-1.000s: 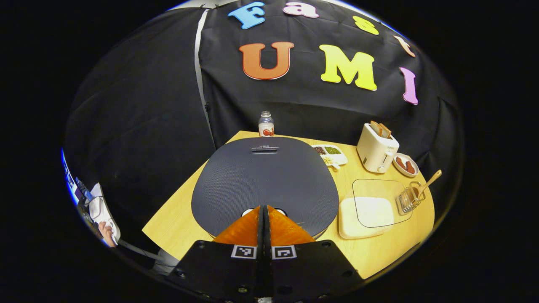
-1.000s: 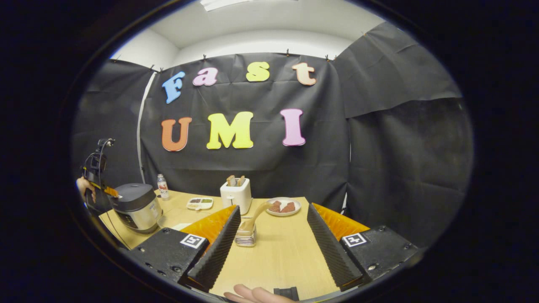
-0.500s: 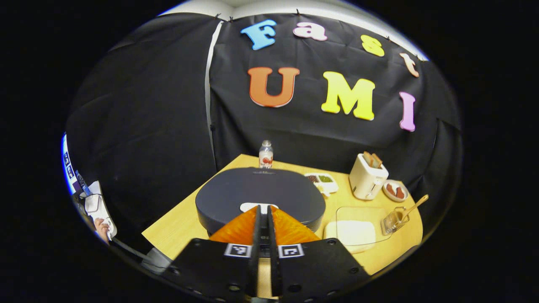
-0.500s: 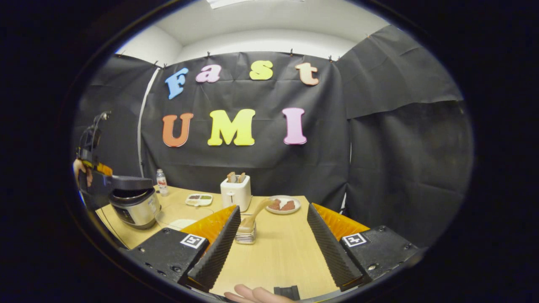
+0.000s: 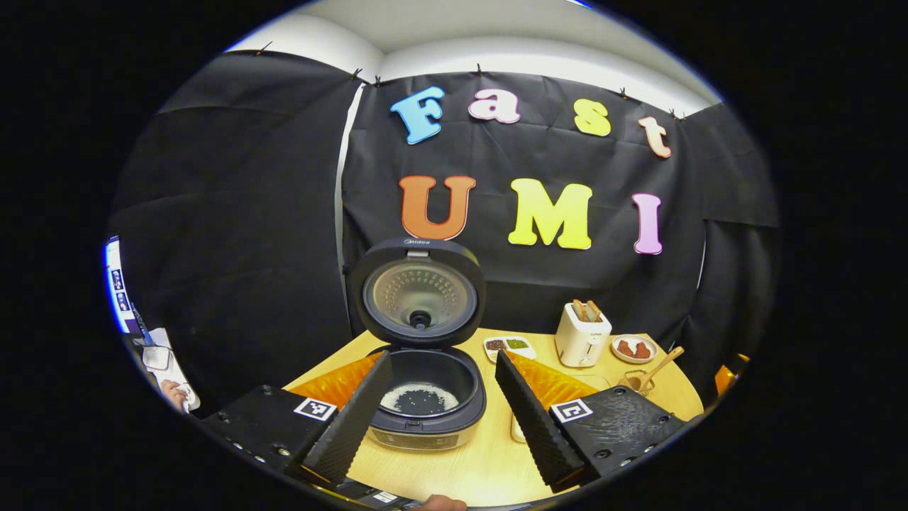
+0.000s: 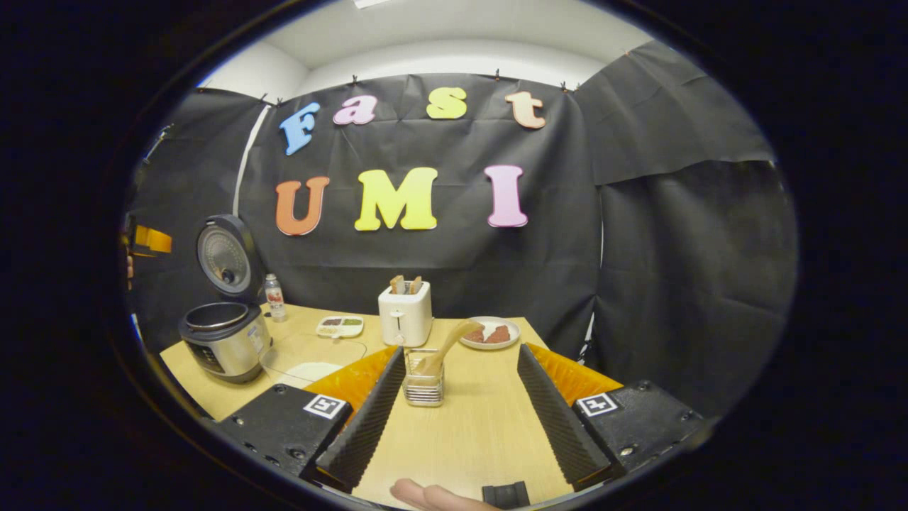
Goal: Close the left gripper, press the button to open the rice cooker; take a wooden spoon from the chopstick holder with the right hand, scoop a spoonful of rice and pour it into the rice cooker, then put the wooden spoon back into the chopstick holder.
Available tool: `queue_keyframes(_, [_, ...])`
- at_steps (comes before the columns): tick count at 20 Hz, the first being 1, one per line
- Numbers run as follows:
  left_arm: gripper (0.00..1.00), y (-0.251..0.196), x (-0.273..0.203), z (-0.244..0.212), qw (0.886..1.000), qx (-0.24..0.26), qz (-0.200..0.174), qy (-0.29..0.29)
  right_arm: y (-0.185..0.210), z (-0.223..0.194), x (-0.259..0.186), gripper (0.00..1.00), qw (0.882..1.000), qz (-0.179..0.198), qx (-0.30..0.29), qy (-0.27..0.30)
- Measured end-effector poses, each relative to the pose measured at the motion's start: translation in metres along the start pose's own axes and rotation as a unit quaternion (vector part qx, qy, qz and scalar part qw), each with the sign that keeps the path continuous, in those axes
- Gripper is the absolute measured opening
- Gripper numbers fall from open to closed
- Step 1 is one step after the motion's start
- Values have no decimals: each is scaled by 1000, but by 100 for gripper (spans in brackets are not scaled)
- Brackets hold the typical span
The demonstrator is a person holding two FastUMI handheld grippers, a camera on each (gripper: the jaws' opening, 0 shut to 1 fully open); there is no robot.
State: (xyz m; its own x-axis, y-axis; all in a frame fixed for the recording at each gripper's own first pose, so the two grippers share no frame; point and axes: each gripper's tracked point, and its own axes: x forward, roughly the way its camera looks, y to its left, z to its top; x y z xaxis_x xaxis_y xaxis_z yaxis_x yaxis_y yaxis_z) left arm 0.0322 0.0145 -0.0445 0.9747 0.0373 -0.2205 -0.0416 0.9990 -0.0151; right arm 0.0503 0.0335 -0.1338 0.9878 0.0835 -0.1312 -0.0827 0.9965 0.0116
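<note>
On the wooden table (image 5: 489, 461), the rice cooker (image 5: 425, 397) stands open; both grippers' fingers spread wide, empty.

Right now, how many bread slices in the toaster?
2. Both stand upright side by side in the slots of the toaster: one slice left, one slice right in the right gripper view. Nothing visible deeper in the slots.

From my right jaws' view, the rice cooker (image 6: 225, 339) stands far left on the bench (image 6: 482, 419), toaster (image 6: 405, 315) behind, chopstick holder (image 6: 423, 377) holding the wooden spoon (image 6: 447, 345) ahead.
</note>
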Motion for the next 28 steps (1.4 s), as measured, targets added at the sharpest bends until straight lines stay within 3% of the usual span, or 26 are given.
queue_keyframes(3, [94, -9, -21, 3, 999, 3, -13, -31, 3, -2, 22, 96, 1000, -3, 10, -14])
queue_keyframes(4, [94, -12, -28, 1, 999, 2, -19, -37, 4, -7, 30, 100, 1000, -5, 5, -15])
queue_keyframes(9, [94, -30, -51, -13, 997, 5, -41, -59, 19, -30, 75, 100, 1000, 14, -19, 7])
queue_keyframes(10, [94, -31, -55, -15, 997, 3, -43, -64, 19, -34, 85, 96, 1000, 10, -20, 12])
queue_keyframes(11, [94, -32, -61, -19, 997, 2, -46, -67, 19, -37, 95, 100, 1000, 7, -16, 18])
queue_keyframes(14, [94, -39, -70, -30, 996, 12, -60, -70, 23, -48, 125, 96, 999, 4, 18, 31])
queue_keyframes(16, [94, -44, -77, -34, 995, 19, -71, -74, 24, -54, 148, 100, 999, 3, 41, 31])
queue_keyframes(18, [94, -42, -79, -42, 994, 27, -72, -75, 38, -55, 169, 100, 998, 36, 53, 14])
queue_keyframes(20, [94, -39, -79, -45, 994, 32, -67, -80, 29, -63, 188, 95, 999, 11, 51, 14])
queue_keyframes(21, [94, -38, -79, -47, 994, 32, -68, -84, 23, -68, 196, 84, 999, -6, 41, 20])
queue_keyframes(22, [94, -37, -78, -49, 994, 29, -68, -85, 24, -70, 203, 82, 999, -12, 33, 23])
queue_keyframes(24, [94, -35, -74, -53, 994, 21, -71, -80, 25, -75, 216, 82, 999, -20, 22, 33])
queue_keyframes(25, [94, -34, -72, -54, 994, 18, -72, -77, 22, -76, 222, 90, 999, -28, 23, 34])
queue_keyframes(26, [94, -32, -70, -55, 994, 17, -72, -75, 23, -74, 227, 82, 999, -27, 27, 29])
queue_keyframes(28, [94, -28, -67, -57, 995, 18, -71, -72, 31, -72, 239, 87, 999, -7, 46, 26])
